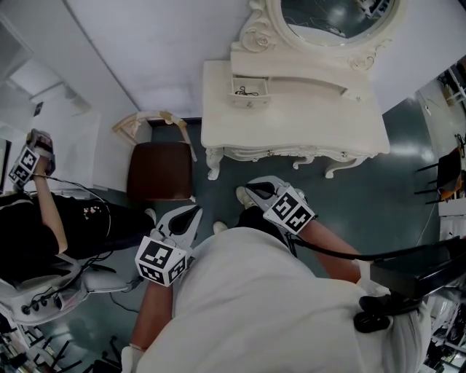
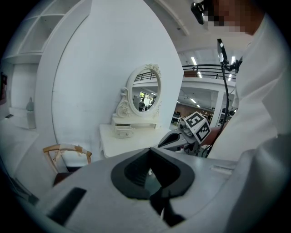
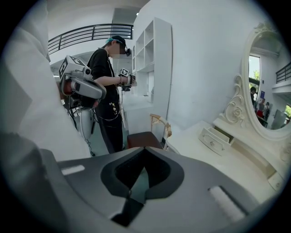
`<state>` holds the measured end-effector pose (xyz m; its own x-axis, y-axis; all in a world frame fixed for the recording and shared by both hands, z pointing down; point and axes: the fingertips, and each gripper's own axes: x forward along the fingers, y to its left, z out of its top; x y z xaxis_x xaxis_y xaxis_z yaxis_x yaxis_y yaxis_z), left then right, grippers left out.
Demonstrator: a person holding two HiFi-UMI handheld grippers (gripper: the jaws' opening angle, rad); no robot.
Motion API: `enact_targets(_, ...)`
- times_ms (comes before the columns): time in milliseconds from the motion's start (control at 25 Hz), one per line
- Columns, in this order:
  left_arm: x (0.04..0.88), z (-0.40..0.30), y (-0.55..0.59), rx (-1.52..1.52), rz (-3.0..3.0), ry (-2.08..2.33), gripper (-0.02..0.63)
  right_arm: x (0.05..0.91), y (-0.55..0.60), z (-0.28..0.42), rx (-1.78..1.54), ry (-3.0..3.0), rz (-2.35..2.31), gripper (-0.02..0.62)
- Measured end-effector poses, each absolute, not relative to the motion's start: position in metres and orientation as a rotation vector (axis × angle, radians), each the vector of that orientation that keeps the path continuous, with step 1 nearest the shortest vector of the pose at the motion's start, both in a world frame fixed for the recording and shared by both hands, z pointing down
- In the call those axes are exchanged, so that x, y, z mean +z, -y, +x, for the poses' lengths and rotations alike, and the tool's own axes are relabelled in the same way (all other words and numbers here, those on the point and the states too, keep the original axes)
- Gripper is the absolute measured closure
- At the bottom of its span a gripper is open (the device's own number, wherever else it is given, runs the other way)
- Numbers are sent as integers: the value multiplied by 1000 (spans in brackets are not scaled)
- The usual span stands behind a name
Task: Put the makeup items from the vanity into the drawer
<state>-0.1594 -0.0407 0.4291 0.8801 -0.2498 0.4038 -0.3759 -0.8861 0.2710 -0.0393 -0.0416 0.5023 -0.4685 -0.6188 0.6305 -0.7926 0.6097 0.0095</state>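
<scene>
The white vanity [image 1: 291,124] stands against the wall with an oval mirror [image 1: 335,18]; I see no makeup items on its top. Its small drawer [image 1: 250,91] is pulled open and holds a small dark thing I cannot identify. The same drawer [image 3: 213,139] shows in the right gripper view. Both grippers are held low in front of the person, away from the vanity. The left gripper [image 1: 194,211] is shut and empty. Nearer the vanity's front edge, the right gripper [image 1: 251,191] is also shut and empty.
A brown-seated chair [image 1: 160,169] with a pale wooden back stands left of the vanity. Another person [image 1: 44,218] in black, holding grippers, stands at the far left beside white equipment. A white shelf unit [image 3: 152,59] lines the wall. Black stands and cables crowd the right.
</scene>
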Motion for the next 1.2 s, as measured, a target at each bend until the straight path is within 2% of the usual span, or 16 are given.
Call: enact_targets(1200,435,-152,62,539,2691,433,603,503,64,-33,360,2230,1106,595)
